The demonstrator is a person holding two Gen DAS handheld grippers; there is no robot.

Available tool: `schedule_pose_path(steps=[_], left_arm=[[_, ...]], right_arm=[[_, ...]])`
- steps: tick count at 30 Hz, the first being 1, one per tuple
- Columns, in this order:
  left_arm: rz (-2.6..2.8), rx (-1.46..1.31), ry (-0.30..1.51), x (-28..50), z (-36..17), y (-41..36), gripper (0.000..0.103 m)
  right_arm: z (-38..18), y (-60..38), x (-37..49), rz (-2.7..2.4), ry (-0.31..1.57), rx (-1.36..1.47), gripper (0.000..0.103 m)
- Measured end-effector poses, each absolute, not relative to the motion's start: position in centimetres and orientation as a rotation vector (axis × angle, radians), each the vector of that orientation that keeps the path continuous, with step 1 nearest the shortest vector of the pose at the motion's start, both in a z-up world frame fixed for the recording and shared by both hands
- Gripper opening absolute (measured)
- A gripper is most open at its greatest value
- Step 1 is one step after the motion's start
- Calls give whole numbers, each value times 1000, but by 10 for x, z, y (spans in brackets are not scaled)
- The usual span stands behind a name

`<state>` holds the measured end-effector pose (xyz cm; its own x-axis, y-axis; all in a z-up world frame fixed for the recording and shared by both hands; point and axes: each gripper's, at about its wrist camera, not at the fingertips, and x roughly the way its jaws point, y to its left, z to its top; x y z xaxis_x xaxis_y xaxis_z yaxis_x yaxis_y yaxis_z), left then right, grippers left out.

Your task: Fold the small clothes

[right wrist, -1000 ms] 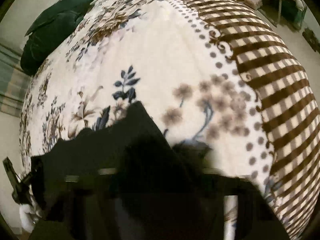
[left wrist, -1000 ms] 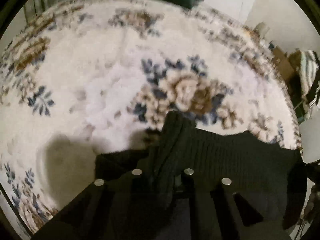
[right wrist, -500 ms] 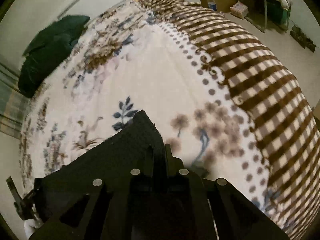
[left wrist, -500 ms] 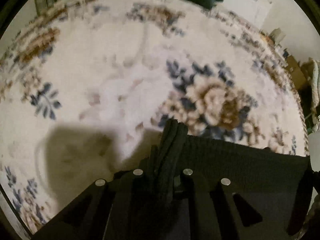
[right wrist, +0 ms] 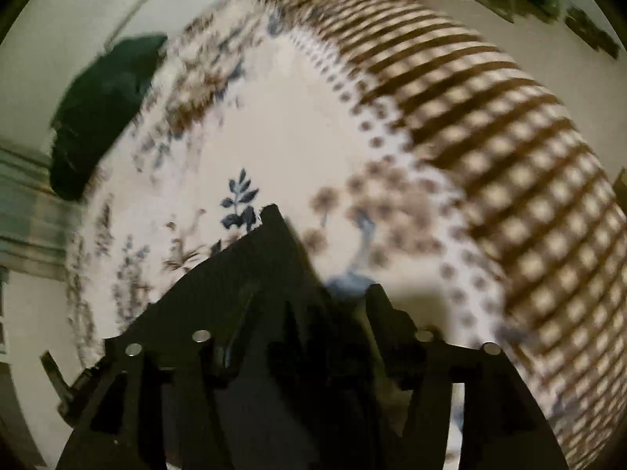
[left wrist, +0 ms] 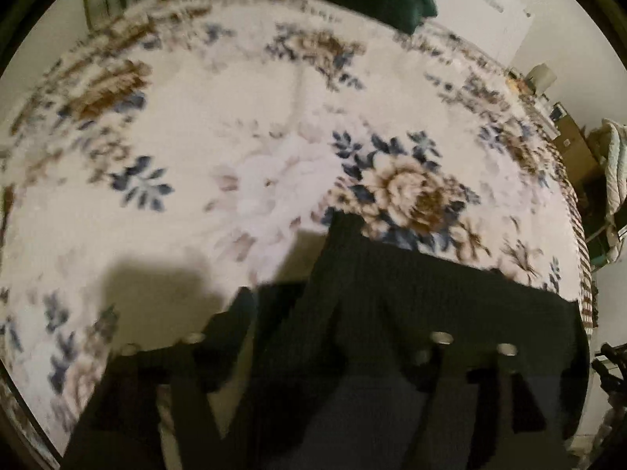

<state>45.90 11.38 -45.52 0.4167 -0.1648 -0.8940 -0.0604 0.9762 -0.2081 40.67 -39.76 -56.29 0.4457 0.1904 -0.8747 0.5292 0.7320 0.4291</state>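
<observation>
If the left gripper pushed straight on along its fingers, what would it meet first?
Most likely the black knit garment: its corner lies between the open fingers of the left gripper, whose jaws have just been opening. Beyond it is the floral blanket; depth is unclear.

Bedroom, floral bedspread, green pillow

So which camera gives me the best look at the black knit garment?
Left wrist: the black knit garment spreads widest there, its ribbing and far edge visible across the floral blanket. Right wrist shows only one pointed corner.
</observation>
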Motion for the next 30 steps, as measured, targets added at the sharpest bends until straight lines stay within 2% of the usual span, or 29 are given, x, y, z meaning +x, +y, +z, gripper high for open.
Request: schedule_pose_path(steps=[4,8,10,11,17,18,19,25,26,27,28,30], left_arm=[[-41,-234,1163,413,-457,106,73],[-8,-214,1221,381,-479,96,73],[15,-164,1225,372,-485,91,73],[15,-149,1219,370,-485,90,73],[1,-108,1233,372,-478,85,73],[-4,-93,1235,372,-477,83,73],[-6,-83,1236,371,-476,81,73],[-10,-61,1238,365,-470,70,73],[-11,-60,1238,364,-469,68,73],[-10,-61,1238,363,-468,67,73],[-8,-64,1236,362,-467,66,73],[-10,-74,1231,362,-465,65,73]], right_arm=[[-564,-396,344,-234,1155,824,60],[-591,-372,296,-194,1263,894,59],[-598,-357,280,-209,1266,879,29],[-600,-348,275,-205,1267,863,29],[-598,-330,266,-229,1237,702,29],[-598,-331,270,-225,1235,677,39],[-598,-332,274,-233,1239,658,54],[-615,-354,308,-212,1186,684,55],[-623,-357,314,-171,1164,731,54],[-627,-357,319,-132,1147,757,33],[-631,-357,325,-88,1146,797,29],[-629,-357,327,-38,1138,841,26]])
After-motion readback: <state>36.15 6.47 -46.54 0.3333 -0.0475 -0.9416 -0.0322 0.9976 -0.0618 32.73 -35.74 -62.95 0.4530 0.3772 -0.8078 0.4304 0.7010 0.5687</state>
